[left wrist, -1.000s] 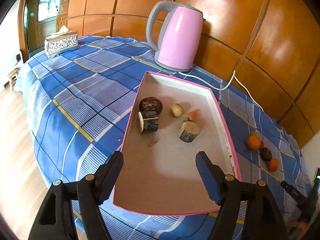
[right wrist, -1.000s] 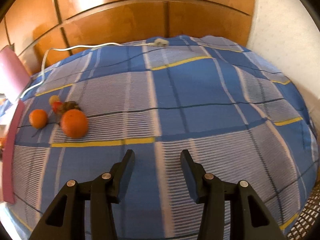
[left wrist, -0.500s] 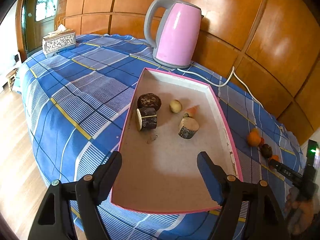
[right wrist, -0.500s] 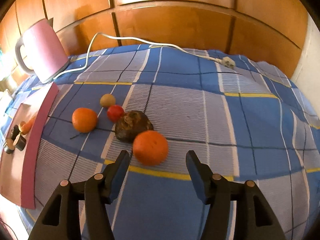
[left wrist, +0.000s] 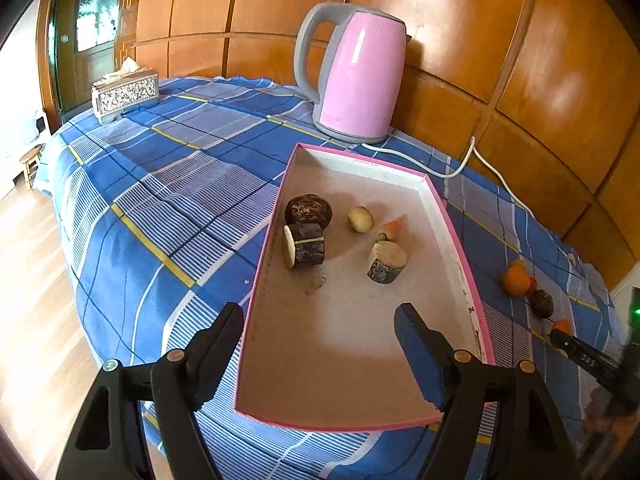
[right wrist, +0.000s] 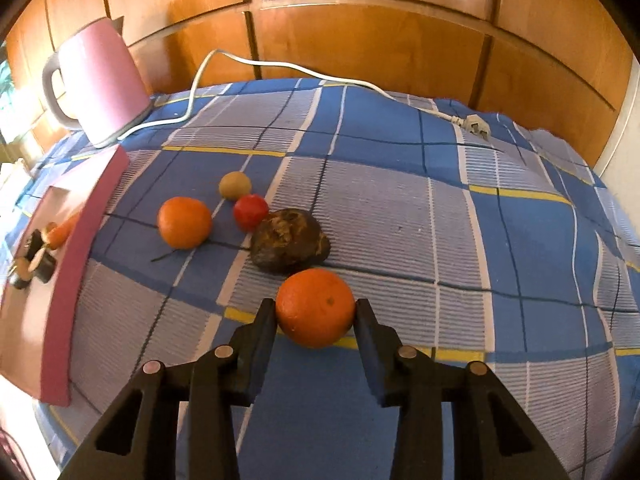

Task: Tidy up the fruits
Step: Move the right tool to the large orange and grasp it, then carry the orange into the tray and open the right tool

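Note:
On the blue checked cloth lies a cluster of fruit: a near orange (right wrist: 316, 312), a second orange (right wrist: 184, 222), a small red fruit (right wrist: 251, 212), a tan one (right wrist: 235, 185) and a dark brown lump (right wrist: 290, 244). My right gripper (right wrist: 315, 308) has the near orange between its jaws, which are closing, and both pads touch its sides. The pink tray (left wrist: 460, 240) holds a dark round fruit (left wrist: 308, 210), two cut log-like pieces, a pale small fruit (left wrist: 360, 219) and a carrot-like piece (left wrist: 390, 230). Over the tray's near end my left gripper (left wrist: 320, 312) stands open, holding nothing.
A pink kettle (left wrist: 356, 76) stands behind the tray, its white cable (right wrist: 280, 66) running along the wood-panelled wall to a loose plug (right wrist: 478, 124). A patterned tissue box (left wrist: 124, 94) sits at the far left corner. The cloth drops off to a wooden floor on the left.
My right gripper swung over to the fruit cluster, came up to the near orange and closed its jaws around it. The left gripper stayed where it was.

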Motion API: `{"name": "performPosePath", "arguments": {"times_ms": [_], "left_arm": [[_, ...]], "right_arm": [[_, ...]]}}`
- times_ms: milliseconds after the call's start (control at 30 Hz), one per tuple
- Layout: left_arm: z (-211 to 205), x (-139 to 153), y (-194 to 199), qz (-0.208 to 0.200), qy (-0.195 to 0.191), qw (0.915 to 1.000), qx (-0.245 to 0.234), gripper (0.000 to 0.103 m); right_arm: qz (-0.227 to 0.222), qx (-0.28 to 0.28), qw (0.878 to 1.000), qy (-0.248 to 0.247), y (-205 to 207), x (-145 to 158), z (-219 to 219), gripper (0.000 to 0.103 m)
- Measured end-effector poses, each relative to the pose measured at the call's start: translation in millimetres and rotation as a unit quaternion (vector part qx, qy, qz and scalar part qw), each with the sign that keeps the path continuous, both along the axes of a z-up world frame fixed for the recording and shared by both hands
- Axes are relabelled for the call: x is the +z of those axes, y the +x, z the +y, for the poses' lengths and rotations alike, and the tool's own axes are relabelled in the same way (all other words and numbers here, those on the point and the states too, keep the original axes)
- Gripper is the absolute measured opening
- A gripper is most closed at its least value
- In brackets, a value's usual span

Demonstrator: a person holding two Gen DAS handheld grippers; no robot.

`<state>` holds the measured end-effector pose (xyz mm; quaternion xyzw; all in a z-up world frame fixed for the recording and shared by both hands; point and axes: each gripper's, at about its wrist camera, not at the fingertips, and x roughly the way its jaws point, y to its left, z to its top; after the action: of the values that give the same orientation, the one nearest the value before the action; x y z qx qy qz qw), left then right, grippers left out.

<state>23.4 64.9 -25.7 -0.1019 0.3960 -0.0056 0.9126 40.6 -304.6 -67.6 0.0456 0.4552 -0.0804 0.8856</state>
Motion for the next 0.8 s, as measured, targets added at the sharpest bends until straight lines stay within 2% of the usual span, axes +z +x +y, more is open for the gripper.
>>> {"name": "performPosePath", "arguments": {"times_ms": [367,800], "left_arm": [[3.9,4.7,-3.0,-0.01,0.001,0.9999,0.005,0.08],[9.3,9.5,-6.8,-0.024,0.009,0.9996,0.015,0.082]], "right_arm": [[-0.02,0.098,0.995,0.02,-8.0,24.3,48.6,0.039],[-0.028,0.224,0.972,0.057,15.0,44.6,128.0,0.039]]}}
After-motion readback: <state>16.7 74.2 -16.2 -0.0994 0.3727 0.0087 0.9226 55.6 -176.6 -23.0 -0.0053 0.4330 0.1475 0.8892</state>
